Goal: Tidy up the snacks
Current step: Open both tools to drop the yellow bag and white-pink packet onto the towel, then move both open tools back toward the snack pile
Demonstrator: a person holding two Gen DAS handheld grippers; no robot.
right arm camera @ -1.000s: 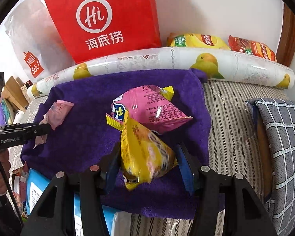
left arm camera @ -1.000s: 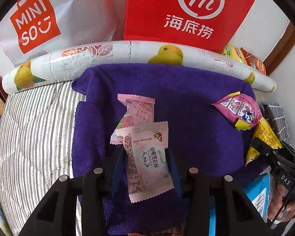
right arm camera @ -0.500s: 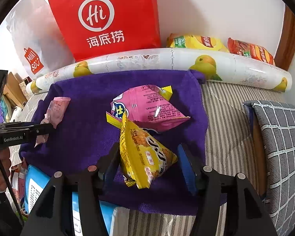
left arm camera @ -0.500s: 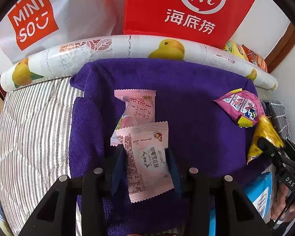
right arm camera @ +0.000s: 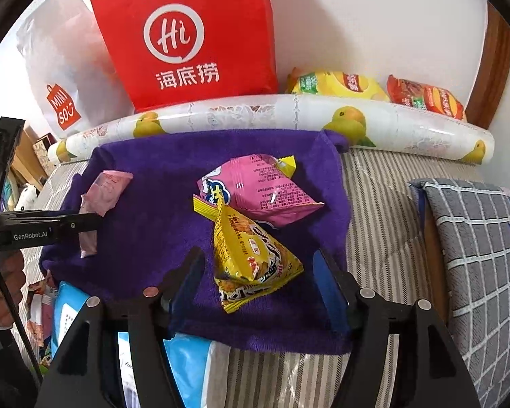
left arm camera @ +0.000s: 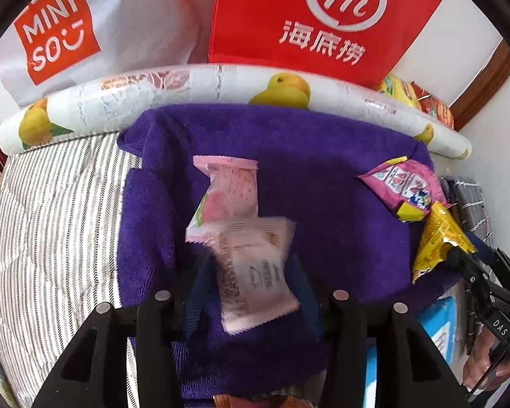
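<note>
**Snack lot on purple towel: both packets let go**

Both sets of jaws have just been opening. Left gripper point(left arm camera: 248, 292): pale pink wafer packet point(left arm camera: 255, 272) lay pinched between the blue pads a second ago; it now lies blurred between them with a gap at each side, released onto the purple towel point(left arm camera: 323, 204). Right gripper point(right arm camera: 261, 282): yellow snack bag point(right arm camera: 251, 255), formerly close between the pads, now rests free on the towel, both pads standing well clear of it.

Item positions:
- Wafer packet: left half of towel, its far edge overlapping a second pink packet point(left arm camera: 227, 193).
- Yellow bag: right half of towel, its top corner touching the pink triangular bag point(right arm camera: 258, 190) behind it.
- Bare towel lies open between the two pairs.

Borders:
- Far edge: towel butts against a fruit-printed roll point(right arm camera: 289, 119); behind it stand a red paper bag point(right arm camera: 193, 34) and a white Miniso bag point(left arm camera: 57, 30).
- Two chip bags point(right arm camera: 336, 83) lie behind the roll at right.
- Left side: striped bedding point(left arm camera: 51, 231), open.
- Right side: striped strip, then a grey checked cushion point(right arm camera: 476, 244).
- Near edge: a blue-and-white pack point(right arm camera: 187, 367) sits under the towel's hem.
</note>
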